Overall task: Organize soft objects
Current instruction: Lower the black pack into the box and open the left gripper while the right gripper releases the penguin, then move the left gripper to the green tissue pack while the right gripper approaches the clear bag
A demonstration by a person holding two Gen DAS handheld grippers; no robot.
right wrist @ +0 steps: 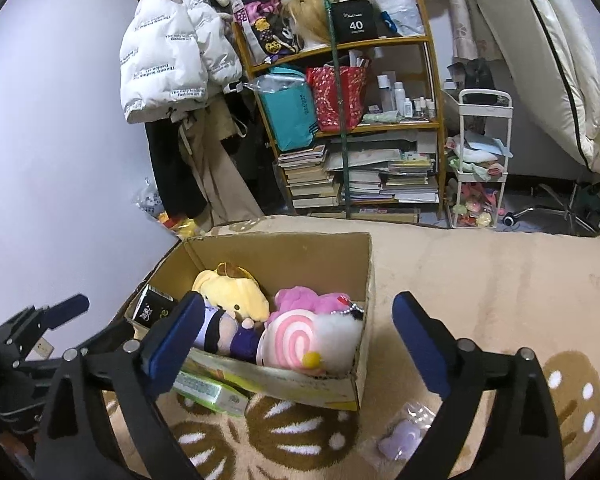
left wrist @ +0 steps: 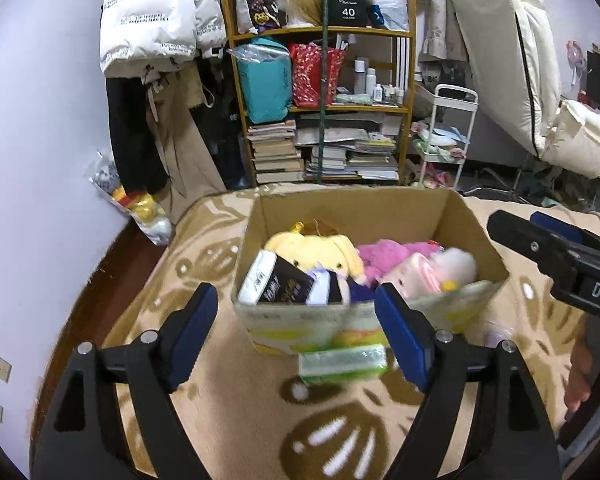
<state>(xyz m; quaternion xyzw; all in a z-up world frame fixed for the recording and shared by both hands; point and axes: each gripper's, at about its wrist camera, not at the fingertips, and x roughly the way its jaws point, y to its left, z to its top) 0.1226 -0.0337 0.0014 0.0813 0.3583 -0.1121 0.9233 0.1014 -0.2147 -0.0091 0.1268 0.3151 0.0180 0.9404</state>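
A cardboard box (left wrist: 352,208) (right wrist: 284,252) stands on the beige patterned blanket. Inside lie a yellow plush dog (left wrist: 312,246) (right wrist: 232,290), a pink plush (left wrist: 384,252) (right wrist: 304,298), a pink swirl plush with a white fluffy toy (right wrist: 300,340) (left wrist: 452,266), a purple doll (right wrist: 236,332) and a tissue pack (left wrist: 276,280). A green tissue pack (left wrist: 344,362) (right wrist: 208,390) lies on the blanket against the box front. A small purple item in clear wrap (right wrist: 404,436) lies right of it. My left gripper (left wrist: 296,332) is open and empty before the box. My right gripper (right wrist: 296,340) is open and empty.
A wooden shelf (left wrist: 324,108) (right wrist: 352,120) with books, bags and bottles stands behind the bed. White jackets (left wrist: 152,20) hang at left. A white trolley (right wrist: 480,160) stands right of the shelf. The right gripper shows at the right edge of the left wrist view (left wrist: 556,256).
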